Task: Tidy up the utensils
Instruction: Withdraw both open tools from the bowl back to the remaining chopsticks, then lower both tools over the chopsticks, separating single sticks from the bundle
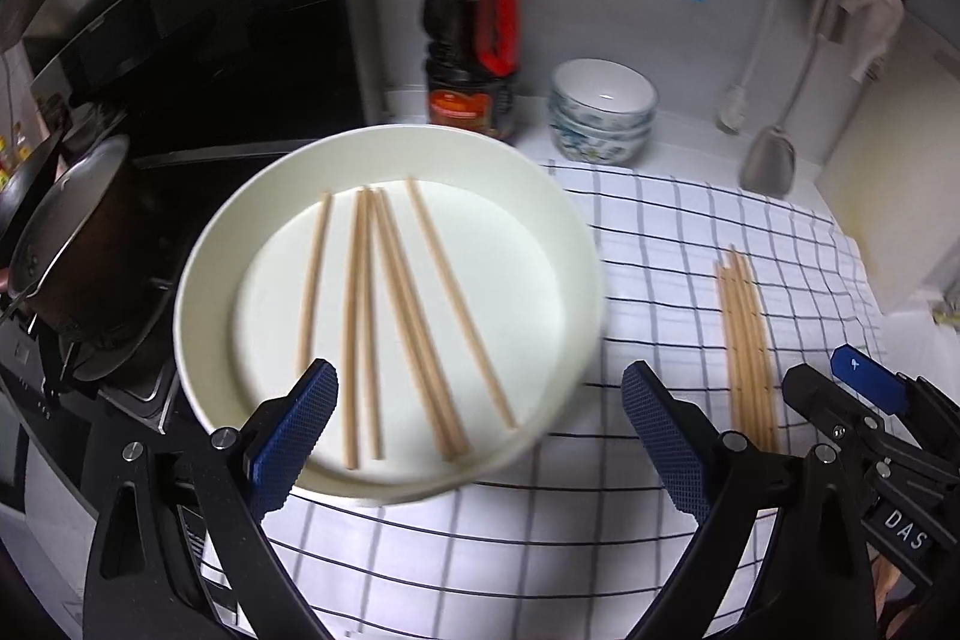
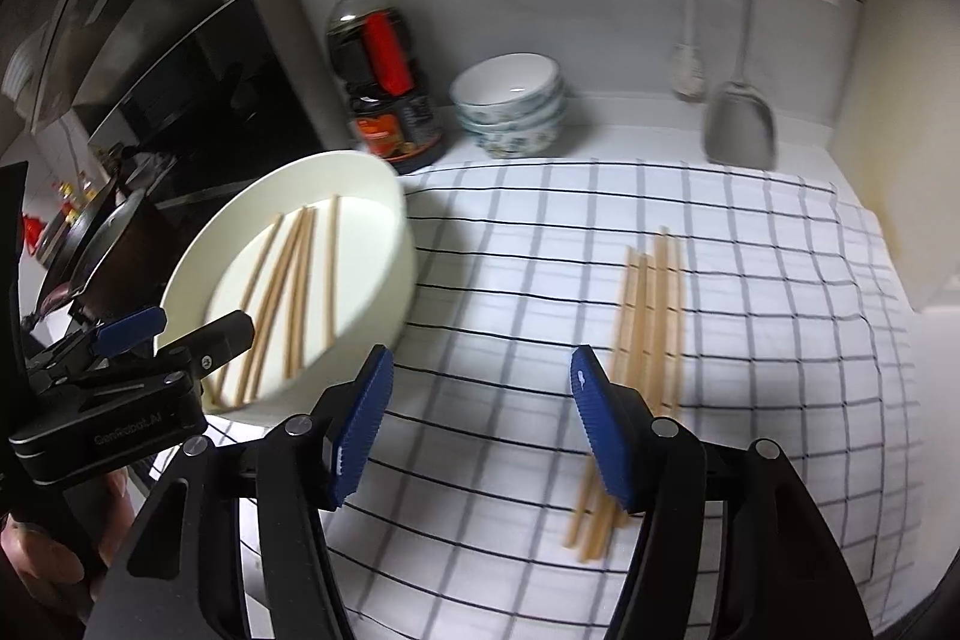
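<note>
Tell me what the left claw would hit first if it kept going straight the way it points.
Most likely the white plate: the open left claw straddles its near rim, with loose chopsticks lying between the fingers' line. Depth is unclear, so rim or chopsticks could come first.

A cloth [image 2: 540,280] covers the surface. The basin [image 1: 576,244] stands at the cloth's left edge with loose chopsticks [image 1: 360,328] in it; a chopstick bundle [image 2: 651,316] lies on the cloth well to its right. Behind, along the surface's back edge (left to right), stand a bottle [image 1: 471,40], stacked bowls [image 1: 603,112] and a hanging spatula [image 2: 741,124].
</note>
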A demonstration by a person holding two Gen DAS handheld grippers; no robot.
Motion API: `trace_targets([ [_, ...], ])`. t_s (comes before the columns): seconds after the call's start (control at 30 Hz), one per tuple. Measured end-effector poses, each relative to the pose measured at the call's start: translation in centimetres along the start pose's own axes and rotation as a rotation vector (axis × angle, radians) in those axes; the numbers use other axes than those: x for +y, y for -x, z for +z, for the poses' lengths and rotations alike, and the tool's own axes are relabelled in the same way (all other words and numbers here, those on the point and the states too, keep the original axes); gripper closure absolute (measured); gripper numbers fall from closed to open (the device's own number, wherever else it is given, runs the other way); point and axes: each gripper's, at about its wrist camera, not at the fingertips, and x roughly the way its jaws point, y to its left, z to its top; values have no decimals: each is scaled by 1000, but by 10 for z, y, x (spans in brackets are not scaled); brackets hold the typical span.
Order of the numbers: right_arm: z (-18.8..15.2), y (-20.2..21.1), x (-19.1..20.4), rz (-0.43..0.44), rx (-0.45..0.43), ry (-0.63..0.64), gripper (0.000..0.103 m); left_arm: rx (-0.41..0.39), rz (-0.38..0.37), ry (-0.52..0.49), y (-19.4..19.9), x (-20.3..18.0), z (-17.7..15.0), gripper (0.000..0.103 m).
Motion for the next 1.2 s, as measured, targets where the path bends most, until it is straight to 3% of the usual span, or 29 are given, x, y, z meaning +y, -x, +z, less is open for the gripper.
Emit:
trace_targets([
  [0.37,-28,16,-63,-92,-3,-93,41,12,-83,-62,-6,-62,-14,9],
  [0.7,-56,-13,-112,-157,59,-142,41,53,-120,-114,-36,-105,-37,9],
  [1.2,-57,-70,-120,-182,77,-81,41,42,-105,-100,-69,-115,-50,9],
])
